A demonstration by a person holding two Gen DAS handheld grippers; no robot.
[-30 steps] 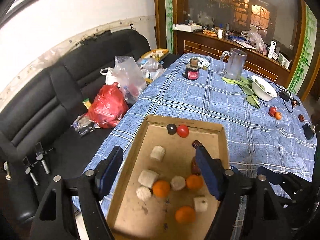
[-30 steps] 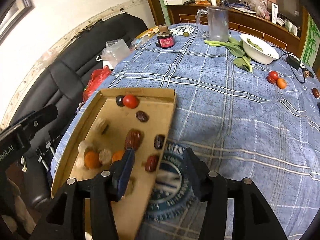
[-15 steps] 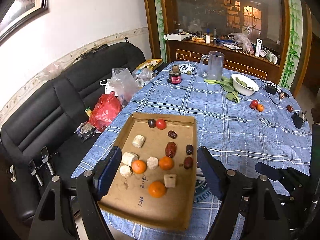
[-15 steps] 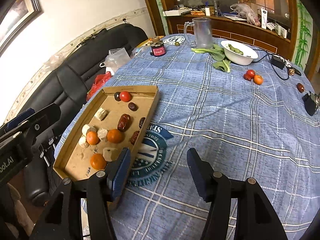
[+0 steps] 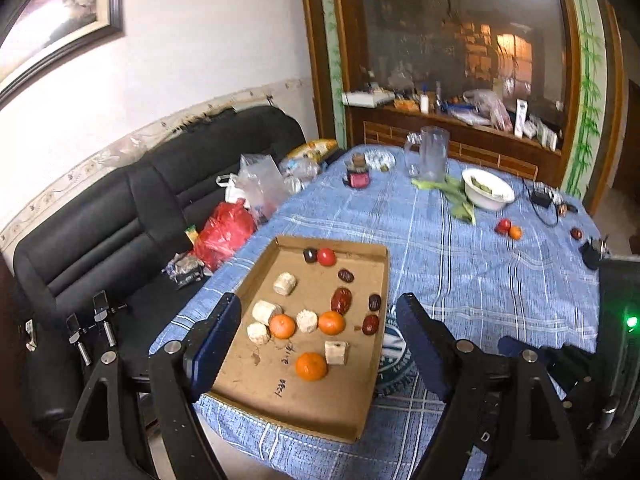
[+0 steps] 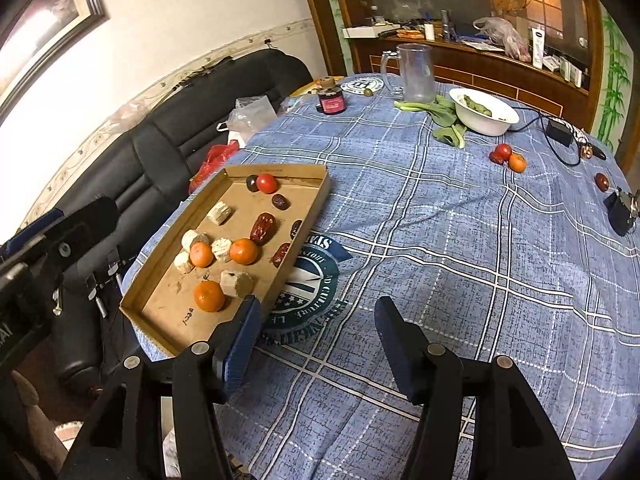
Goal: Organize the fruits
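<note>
Looking along your left gripper [image 5: 320,340], you see the shallow brown cardboard tray [image 5: 372,364] of fruits lying on the blue checked desk [image 5: 500,264], framed between its jaws but apart from them. These jaws have just been opening and grip nothing. Your right gripper [image 6: 316,328] points steeply down at bare cloth; the tray's near corner lies just beside its left jaw, and its jaws have also been opening, empty. Handwriting on the tray floor is too small to read.

Left gripper [image 5: 320,326] agape — empty, cardboard tray [image 5: 256,280] of fruit below
</note>
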